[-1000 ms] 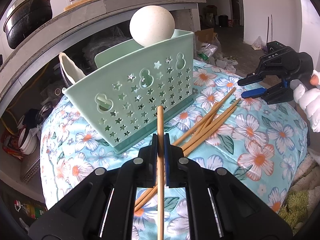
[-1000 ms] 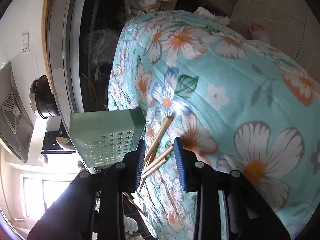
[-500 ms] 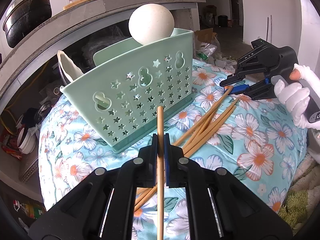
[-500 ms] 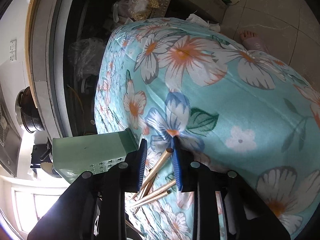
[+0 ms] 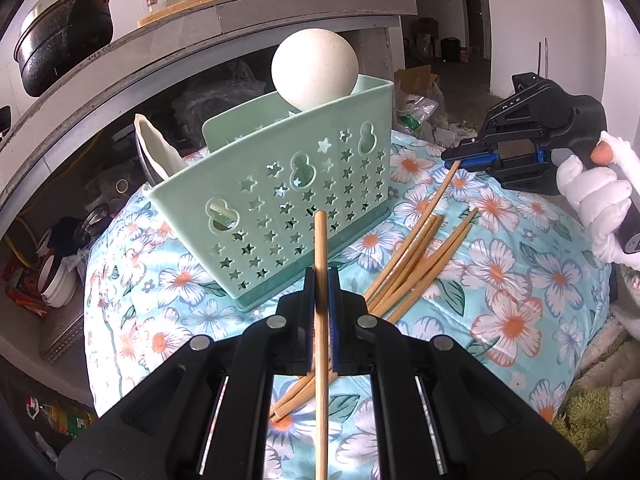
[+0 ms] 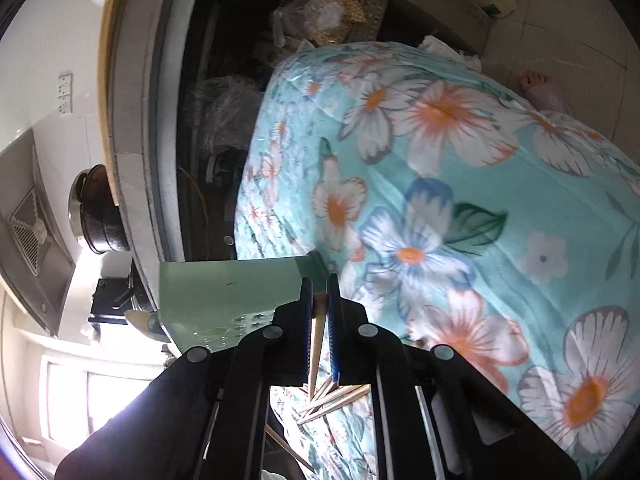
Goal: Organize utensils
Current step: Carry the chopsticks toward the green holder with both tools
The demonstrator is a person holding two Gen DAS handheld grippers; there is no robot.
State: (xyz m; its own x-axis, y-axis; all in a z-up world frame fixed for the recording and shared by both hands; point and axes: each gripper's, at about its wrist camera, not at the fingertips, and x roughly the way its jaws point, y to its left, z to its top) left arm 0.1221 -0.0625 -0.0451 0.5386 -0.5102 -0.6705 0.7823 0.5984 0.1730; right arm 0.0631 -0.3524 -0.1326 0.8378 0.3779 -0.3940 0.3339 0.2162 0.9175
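A mint-green perforated basket [image 5: 280, 176] stands on the floral cloth [image 5: 520, 280], with a round white ladle bowl [image 5: 314, 68] and a white spoon [image 5: 154, 148] sticking out of it. My left gripper [image 5: 320, 276] is shut on a wooden chopstick [image 5: 320, 240] that points up toward the basket front. Several loose chopsticks [image 5: 416, 264] lie fanned to the basket's right. My right gripper [image 5: 452, 156], held by a white-gloved hand [image 5: 600, 196], is shut on the far tip of one chopstick [image 5: 432, 204], lifting that end. In the right wrist view the gripper [image 6: 320, 284] pinches that chopstick [image 6: 317, 332] beside the basket [image 6: 228, 288].
Behind the cloth runs a grey counter with a black pot [image 5: 60, 32], small bottles and a wooden board. Bags and clutter fill the shelf under it. Pans and bowls sit on the floor at the left. A bare foot [image 6: 540, 84] shows past the cloth's edge.
My right gripper moved in to the chopsticks' far ends, closed on one tip and raised it. The left gripper kept its hold and barely moved.
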